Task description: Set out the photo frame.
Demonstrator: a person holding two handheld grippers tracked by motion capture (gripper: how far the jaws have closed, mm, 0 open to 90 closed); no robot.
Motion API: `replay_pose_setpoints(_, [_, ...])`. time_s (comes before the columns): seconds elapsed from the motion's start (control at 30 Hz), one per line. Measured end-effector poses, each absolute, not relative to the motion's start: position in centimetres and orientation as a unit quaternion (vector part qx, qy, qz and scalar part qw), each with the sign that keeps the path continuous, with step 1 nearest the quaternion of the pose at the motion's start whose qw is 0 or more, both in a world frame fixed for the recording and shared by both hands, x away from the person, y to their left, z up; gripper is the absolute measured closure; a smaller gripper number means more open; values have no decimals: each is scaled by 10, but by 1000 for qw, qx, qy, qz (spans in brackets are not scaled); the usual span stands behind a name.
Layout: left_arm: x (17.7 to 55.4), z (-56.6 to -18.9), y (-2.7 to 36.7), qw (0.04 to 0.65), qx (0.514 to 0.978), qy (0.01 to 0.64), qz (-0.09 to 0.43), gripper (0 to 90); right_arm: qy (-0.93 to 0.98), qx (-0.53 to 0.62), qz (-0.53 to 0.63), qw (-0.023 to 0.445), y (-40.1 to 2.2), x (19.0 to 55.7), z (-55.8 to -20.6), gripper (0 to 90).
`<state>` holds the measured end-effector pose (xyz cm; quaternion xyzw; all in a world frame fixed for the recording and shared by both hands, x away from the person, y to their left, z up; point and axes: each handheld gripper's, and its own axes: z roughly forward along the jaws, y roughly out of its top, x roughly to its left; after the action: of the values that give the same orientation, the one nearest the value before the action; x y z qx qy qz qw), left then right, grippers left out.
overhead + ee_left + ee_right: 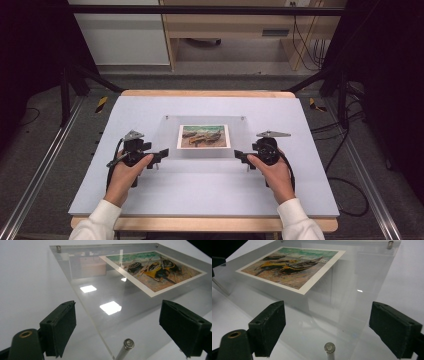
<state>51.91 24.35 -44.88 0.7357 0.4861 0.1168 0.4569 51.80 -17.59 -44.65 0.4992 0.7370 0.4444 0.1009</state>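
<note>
High view: a clear acrylic frame (205, 137) lies at the middle of the picture on a pale grey table (150, 195), with a print (204, 136) of beached boats at its centre. Small metal studs mark its two far corners. The left gripper (161, 155) sits at the frame's lower left corner and the right gripper (240, 157) at its lower right corner, each held in a hand with a white sleeve coming up from the bottom edge. Both point inward toward the frame.

Left gripper view: the two black jaws stand wide apart at the lower left and lower right of the picture, with nothing pinched. Between them, at the bottom centre, rises a metal standoff (125, 347) at the frame's (100, 297) near corner, untouched by either jaw. The clear sheet runs from there to the upper right, where the print (153, 271) lies; ceiling lights reflect as bright squares in the middle.

Right gripper view: its jaws are likewise spread, empty, at the lower left and lower right. A second standoff (329, 348) sits at the bottom centre between them, apart from both. The frame (352, 290) stretches upward, the print (292, 267) in the upper left and a stud (390, 244) at the upper right.
</note>
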Motion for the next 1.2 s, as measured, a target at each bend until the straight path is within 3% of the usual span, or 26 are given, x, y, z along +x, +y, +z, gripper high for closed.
replay_pose_setpoints(0.57, [528,-460,244,484,717,501,33,121,724,519,450,67,-180,526,-452,121])
replay_pose_setpoints(1.2, [531,-462,242,487,716,500,21,112,707,530,467,24,-182,525,-457,135])
